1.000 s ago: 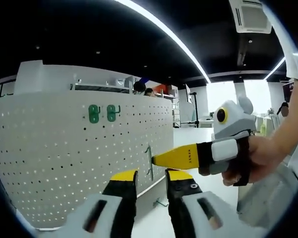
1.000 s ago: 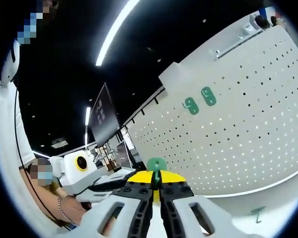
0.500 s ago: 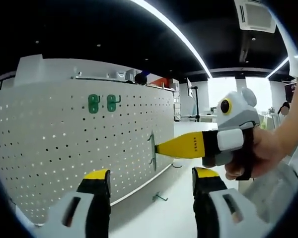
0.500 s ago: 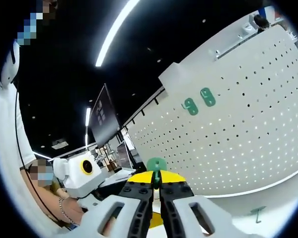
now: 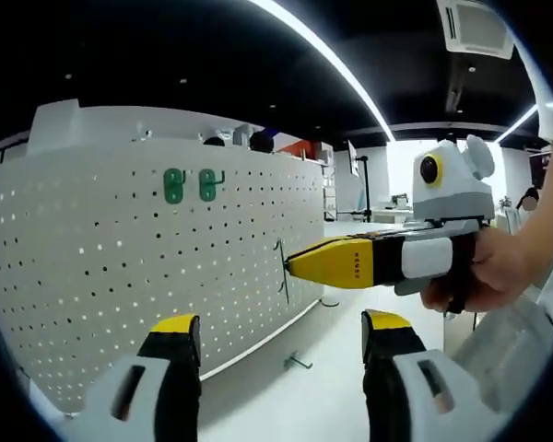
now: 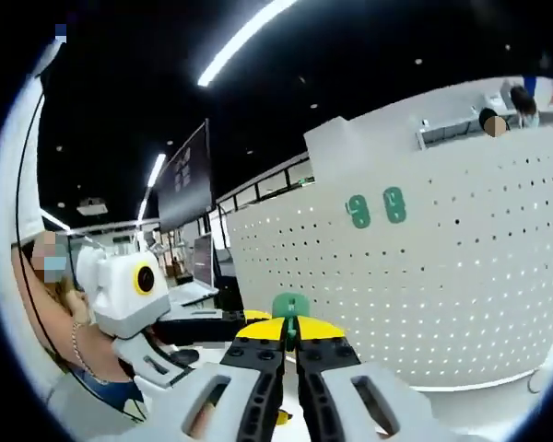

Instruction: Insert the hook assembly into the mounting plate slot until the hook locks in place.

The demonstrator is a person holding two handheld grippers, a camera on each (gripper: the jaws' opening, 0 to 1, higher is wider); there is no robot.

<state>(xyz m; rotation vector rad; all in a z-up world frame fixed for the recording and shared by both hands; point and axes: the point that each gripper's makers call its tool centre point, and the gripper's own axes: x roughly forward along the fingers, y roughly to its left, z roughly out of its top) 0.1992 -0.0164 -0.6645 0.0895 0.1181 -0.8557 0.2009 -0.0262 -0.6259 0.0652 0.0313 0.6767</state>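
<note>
A white pegboard (image 5: 120, 267) stands upright with two green hooks (image 5: 191, 185) mounted near its top. In the left gripper view my right gripper (image 5: 292, 264) comes in from the right, shut on a thin green hook (image 5: 281, 270) held just in front of the board's right part. My left gripper (image 5: 281, 327) is open below it with nothing between its yellow-tipped fingers. In the right gripper view the right gripper (image 6: 290, 328) pinches the green hook (image 6: 289, 305), with the pegboard (image 6: 461, 276) and its two mounted hooks (image 6: 376, 208) ahead on the right.
A spare hook (image 5: 298, 361) lies on the white table (image 5: 323, 396) near the board's foot. A person's hand (image 5: 498, 272) holds the right gripper. My left gripper's body (image 6: 129, 290) shows at the left of the right gripper view, with a person behind it.
My left gripper opened wide about half a second ago and has stayed open. The right gripper, still holding the hook, has rolled more level and lifted a little near the board.
</note>
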